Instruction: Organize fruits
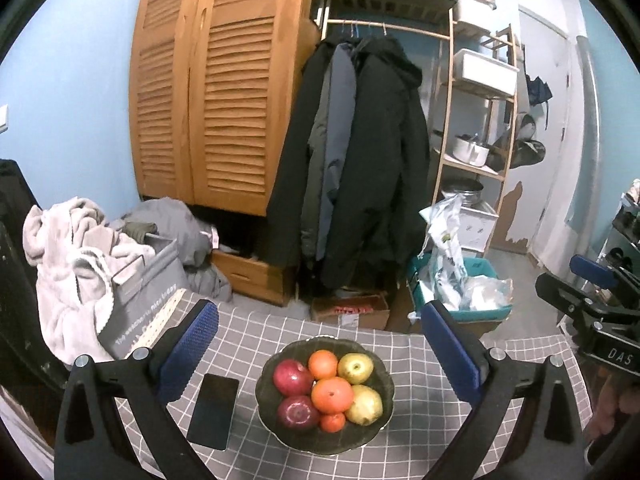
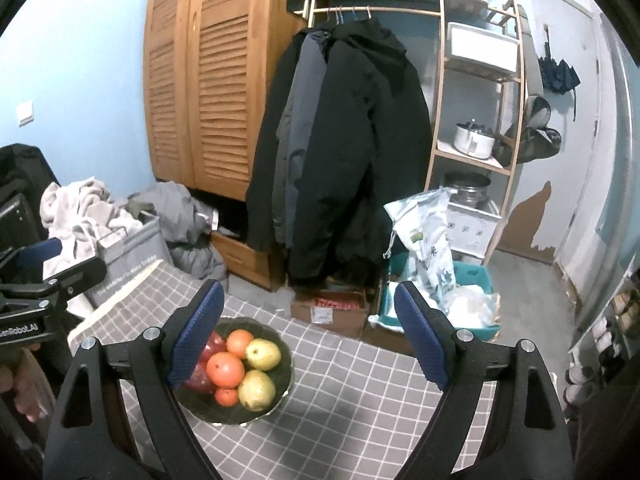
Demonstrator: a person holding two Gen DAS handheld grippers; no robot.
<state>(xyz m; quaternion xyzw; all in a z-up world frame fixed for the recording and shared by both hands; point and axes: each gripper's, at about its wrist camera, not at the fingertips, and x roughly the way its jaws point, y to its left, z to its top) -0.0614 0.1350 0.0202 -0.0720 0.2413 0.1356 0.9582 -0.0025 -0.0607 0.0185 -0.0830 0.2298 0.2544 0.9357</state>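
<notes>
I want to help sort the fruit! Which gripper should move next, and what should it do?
Probably lower the open left gripper toward the bowl: it hangs empty above the fruit, and the top orange sits exposed and easiest to pinch first.

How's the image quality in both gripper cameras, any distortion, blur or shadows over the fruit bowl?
Left wrist view: strong fisheye bending of the wardrobe, black corners, the fruit bowl sharp and evenly lit. Right wrist view: same curvature, soft shadow on the checked tablecloth, one jaw pad overlaps the bowl's left side.
</notes>
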